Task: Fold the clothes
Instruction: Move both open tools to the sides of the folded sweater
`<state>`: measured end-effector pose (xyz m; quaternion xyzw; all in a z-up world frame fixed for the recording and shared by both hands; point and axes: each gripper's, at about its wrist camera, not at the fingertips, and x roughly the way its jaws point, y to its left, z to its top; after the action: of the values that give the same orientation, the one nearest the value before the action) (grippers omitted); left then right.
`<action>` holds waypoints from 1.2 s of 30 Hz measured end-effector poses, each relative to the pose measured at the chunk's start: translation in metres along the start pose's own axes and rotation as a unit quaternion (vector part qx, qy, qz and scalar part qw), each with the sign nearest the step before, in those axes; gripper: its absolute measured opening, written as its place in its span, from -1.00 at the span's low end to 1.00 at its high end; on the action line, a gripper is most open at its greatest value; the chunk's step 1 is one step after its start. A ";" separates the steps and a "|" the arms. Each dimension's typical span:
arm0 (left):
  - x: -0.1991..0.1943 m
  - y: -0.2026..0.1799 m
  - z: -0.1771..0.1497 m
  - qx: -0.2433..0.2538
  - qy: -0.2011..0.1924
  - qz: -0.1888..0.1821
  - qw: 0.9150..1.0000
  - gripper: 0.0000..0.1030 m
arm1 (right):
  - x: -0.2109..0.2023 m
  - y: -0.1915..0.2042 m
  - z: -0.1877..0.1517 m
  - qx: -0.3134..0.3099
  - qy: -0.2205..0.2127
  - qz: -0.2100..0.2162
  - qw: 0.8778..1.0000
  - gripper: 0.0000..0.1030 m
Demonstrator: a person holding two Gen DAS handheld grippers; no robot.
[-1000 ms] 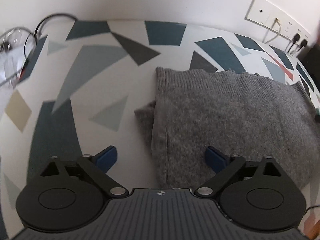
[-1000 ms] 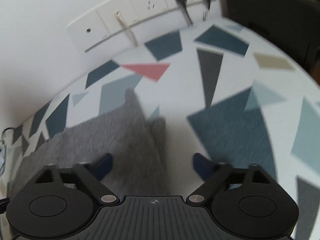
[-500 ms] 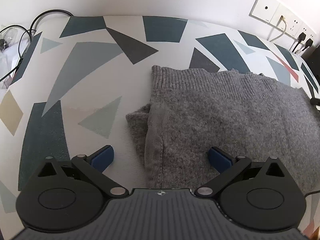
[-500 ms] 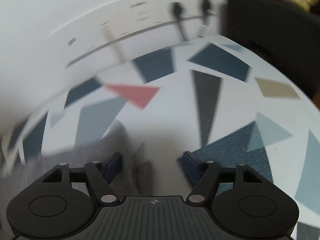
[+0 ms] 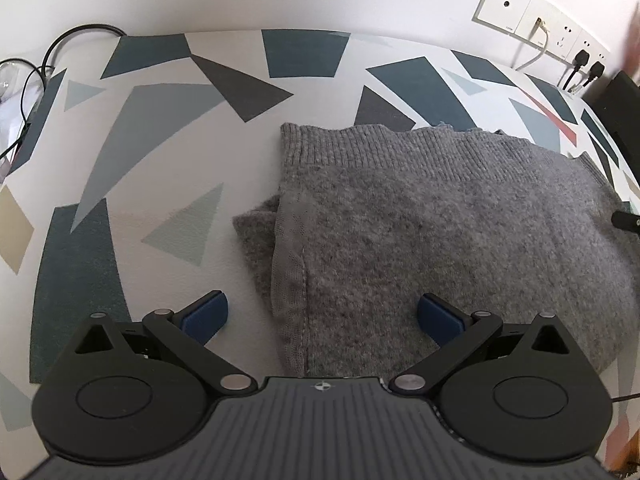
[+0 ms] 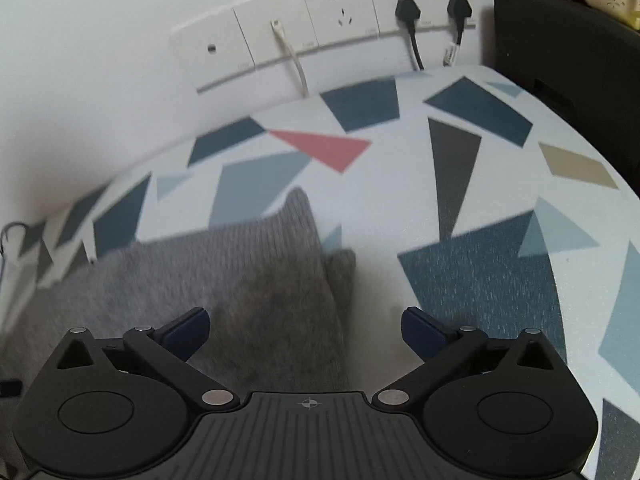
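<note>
The gray sweater (image 5: 460, 232) lies flat on the bench (image 5: 160, 160), its long side running from 9 to 3 o'clock. The left tongs (image 5: 322, 314) and right tongs (image 6: 306, 330) are spread wide, holding nothing, each over 1 end.

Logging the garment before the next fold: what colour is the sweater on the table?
Heather grey knit sweater, with a ribbed band along its far edge; clearest in the left wrist view.

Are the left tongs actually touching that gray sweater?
Cannot tell. In the left wrist view the left tongs are open astride the gray sweater edge, but no clear gap or contact shows at either pad.
</note>
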<state>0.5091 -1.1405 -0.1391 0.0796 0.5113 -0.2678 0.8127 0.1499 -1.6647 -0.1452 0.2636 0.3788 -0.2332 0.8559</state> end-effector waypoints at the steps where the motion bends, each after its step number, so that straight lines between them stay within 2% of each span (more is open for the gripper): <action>1: 0.001 -0.002 0.002 0.004 0.000 0.003 1.000 1.00 | 0.001 0.000 -0.001 0.000 0.001 -0.002 1.000 0.99; 9: 0.010 -0.010 0.014 -0.009 0.001 0.018 1.000 1.00 | 0.007 0.009 -0.008 -0.021 -0.003 -0.026 0.999 0.99; 17: 0.007 -0.009 0.006 -0.008 -0.026 0.016 1.000 1.00 | 0.012 0.018 -0.007 -0.034 -0.002 -0.052 0.998 0.99; 20: 0.006 -0.009 0.001 -0.002 -0.042 0.015 0.999 1.00 | 0.013 0.017 -0.007 -0.035 -0.001 -0.052 0.998 0.99; 26: 0.006 -0.008 -0.001 0.003 -0.049 0.009 0.999 1.00 | 0.014 0.017 -0.007 -0.037 -0.002 -0.052 0.998 0.99; 31: 0.005 -0.005 0.000 0.018 -0.042 -0.004 0.999 1.00 | 0.015 0.019 -0.006 -0.035 0.000 -0.055 0.998 0.99; 36: 0.009 -0.011 0.008 0.004 -0.024 0.011 1.000 1.00 | 0.014 0.019 -0.008 -0.038 -0.005 -0.053 0.998 0.99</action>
<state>0.5129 -1.1567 -0.1416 0.0824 0.4897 -0.2626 0.8273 0.1652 -1.6478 -0.1552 0.2095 0.3964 -0.2649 0.8537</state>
